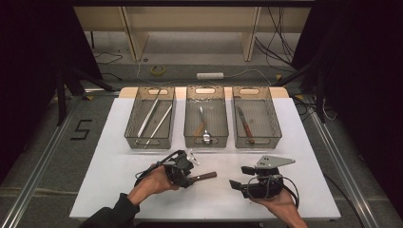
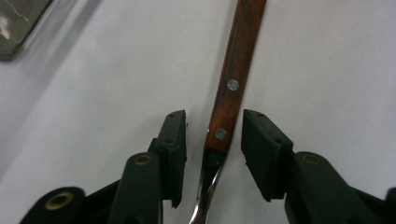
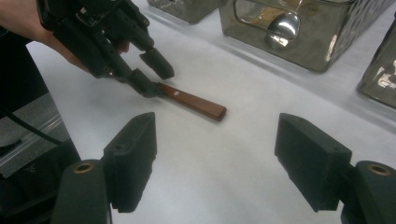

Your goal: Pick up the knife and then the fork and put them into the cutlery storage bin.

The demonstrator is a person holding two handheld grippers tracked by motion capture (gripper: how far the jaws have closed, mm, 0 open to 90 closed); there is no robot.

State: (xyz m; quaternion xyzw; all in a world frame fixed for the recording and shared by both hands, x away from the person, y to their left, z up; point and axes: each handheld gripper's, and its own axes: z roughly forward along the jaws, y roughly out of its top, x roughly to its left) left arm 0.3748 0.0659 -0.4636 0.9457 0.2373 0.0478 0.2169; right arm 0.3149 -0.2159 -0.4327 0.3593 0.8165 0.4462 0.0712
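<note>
Where the wooden handle of a piece of cutlery meets its metal neck, it is straddled by the jaws of the left gripper, and the utensil is seen lying flat on the white table, in front of the middle bin. A narrow gap is visible on each side between the pads and the handle in the left gripper view, so the wood is not yet pressed; the jaws stand partly open around it. Two rivets are seen in the handle. The working end of the utensil is hidden under the gripper, so its kind cannot be told.

To the right, well apart from the handle, the right gripper is held just above the table, its jaws spread wide with nothing between them.

Farther back, three wire-mesh bins are lined up side by side. Long metal chopsticks are held in the left bin, a fork with a wooden handle in the middle bin, and a wooden-handled knife in the right bin.
</note>
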